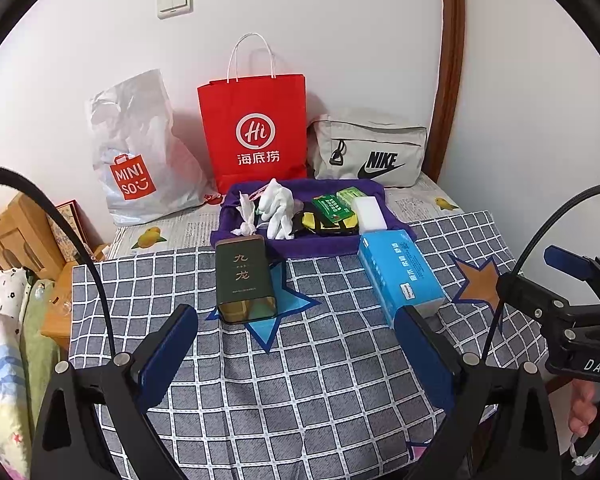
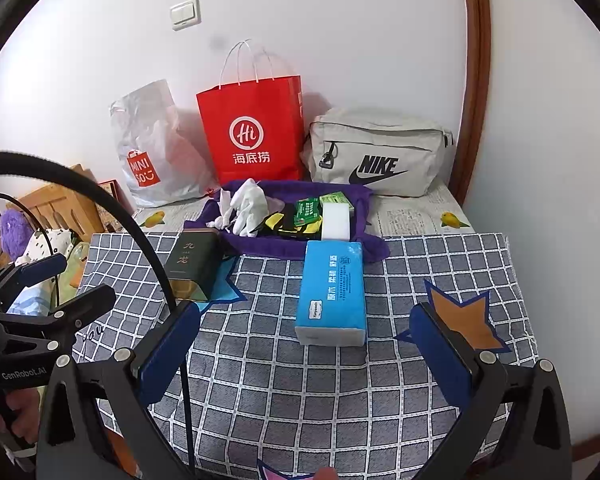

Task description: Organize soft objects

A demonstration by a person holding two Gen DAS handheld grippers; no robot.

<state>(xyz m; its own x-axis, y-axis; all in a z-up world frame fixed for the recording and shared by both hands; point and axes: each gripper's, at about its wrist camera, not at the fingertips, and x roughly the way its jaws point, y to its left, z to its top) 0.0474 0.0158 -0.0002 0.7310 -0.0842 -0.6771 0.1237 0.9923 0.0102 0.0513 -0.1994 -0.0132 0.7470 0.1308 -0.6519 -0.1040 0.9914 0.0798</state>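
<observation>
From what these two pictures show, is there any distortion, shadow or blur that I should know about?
Left wrist view: strong fisheye bending, the brown door frame curves, corners are black; the red paper bag casts a soft shadow on the wall. Right wrist view: same bending, a dim grey smudge above the red bag's handles; print on the blue tissue pack stays sharp.

left gripper [image 1: 296, 344] agape, right gripper [image 2: 306, 340] too (both empty)

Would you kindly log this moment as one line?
left tongs open | right tongs open | tissue pack on table, untouched | nothing held
</observation>
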